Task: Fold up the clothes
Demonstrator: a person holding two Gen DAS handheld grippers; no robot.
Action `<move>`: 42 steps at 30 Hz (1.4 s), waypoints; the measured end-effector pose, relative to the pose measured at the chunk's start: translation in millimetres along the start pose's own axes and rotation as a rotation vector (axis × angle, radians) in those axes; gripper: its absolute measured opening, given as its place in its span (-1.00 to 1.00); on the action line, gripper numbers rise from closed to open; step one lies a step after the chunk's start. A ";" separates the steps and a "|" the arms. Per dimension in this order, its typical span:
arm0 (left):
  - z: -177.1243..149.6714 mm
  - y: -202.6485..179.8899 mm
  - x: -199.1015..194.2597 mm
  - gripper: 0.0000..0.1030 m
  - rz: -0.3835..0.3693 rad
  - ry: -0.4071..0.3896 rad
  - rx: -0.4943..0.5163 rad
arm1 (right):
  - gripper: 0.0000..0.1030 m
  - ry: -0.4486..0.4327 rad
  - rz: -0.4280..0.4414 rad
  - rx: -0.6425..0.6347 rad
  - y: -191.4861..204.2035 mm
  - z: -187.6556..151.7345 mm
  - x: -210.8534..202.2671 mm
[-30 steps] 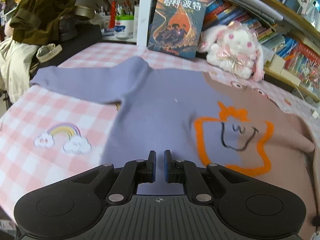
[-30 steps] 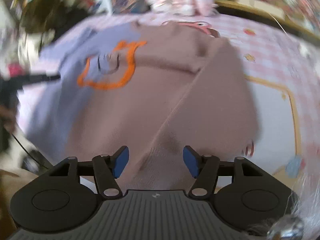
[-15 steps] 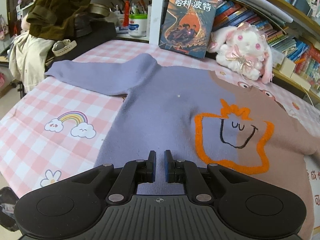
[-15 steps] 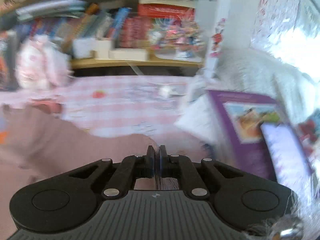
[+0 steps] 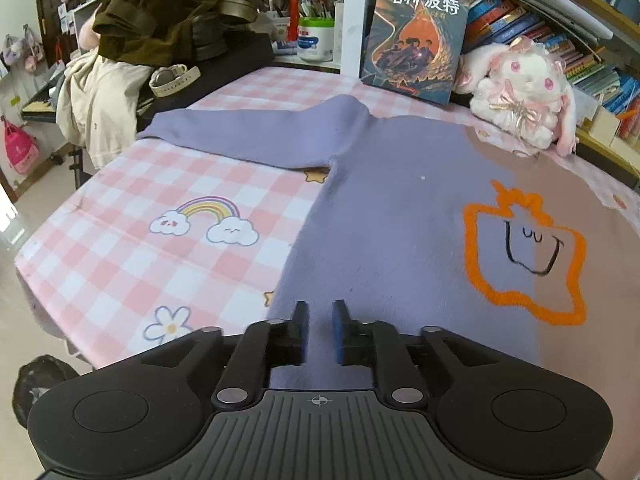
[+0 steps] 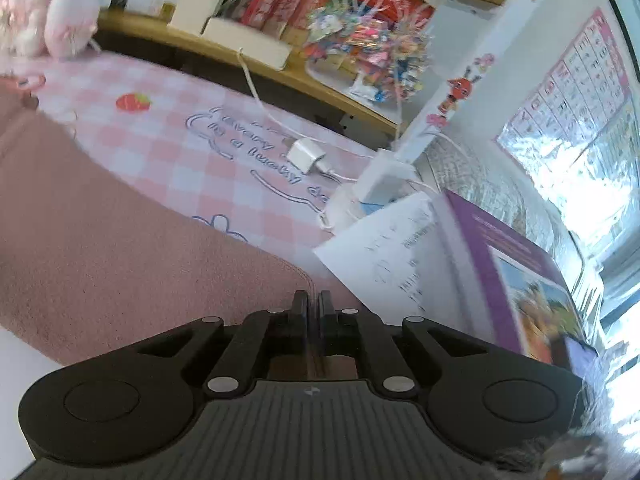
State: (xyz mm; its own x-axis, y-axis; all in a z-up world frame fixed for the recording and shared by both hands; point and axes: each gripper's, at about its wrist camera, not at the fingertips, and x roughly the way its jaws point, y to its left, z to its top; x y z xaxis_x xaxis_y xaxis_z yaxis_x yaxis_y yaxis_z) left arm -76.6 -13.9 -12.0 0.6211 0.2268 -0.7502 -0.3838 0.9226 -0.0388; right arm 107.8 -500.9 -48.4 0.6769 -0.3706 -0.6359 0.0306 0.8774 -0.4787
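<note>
A half lilac, half dusty-pink sweater (image 5: 400,208) with an orange-outlined face lies flat on a pink checked table cover (image 5: 132,248). Its lilac sleeve (image 5: 248,136) stretches to the left. My left gripper (image 5: 319,330) hovers over the sweater's lilac hem, jaws a narrow gap apart, holding nothing. My right gripper (image 6: 313,312) is shut on the end of the pink sleeve (image 6: 120,248), which runs off to the left in the right wrist view.
A book (image 5: 416,36) and a plush rabbit (image 5: 520,92) stand at the back. A chair with piled clothes (image 5: 132,40) is at the left. A charger with cable (image 6: 306,156), papers (image 6: 400,256) and a purple book (image 6: 520,280) lie by the right gripper.
My right gripper closed on the pink sleeve end and swung it right, toward the books and papers. My left gripper drew back and left a little; its jaws stayed narrowly apart.
</note>
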 end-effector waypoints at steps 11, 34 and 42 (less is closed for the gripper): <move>-4.9 24.6 5.6 -0.61 -0.061 0.006 0.002 | 0.06 -0.044 0.515 0.322 27.8 -28.4 -126.0; -12.7 67.7 17.7 -0.71 -0.338 0.094 0.017 | -0.81 0.125 0.546 0.384 130.2 -87.0 -211.9; -3.7 48.5 25.2 -0.97 -0.349 0.075 0.115 | -0.81 0.147 0.484 0.413 136.1 -85.0 -212.8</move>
State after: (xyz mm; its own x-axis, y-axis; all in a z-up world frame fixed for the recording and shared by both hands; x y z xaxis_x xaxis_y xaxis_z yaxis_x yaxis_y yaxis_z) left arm -82.1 35.4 -35.3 0.6478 -0.1274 -0.7511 -0.0758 0.9702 -0.2299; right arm -94.6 -328.6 -29.7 0.5781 0.0835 -0.8117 0.0476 0.9896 0.1357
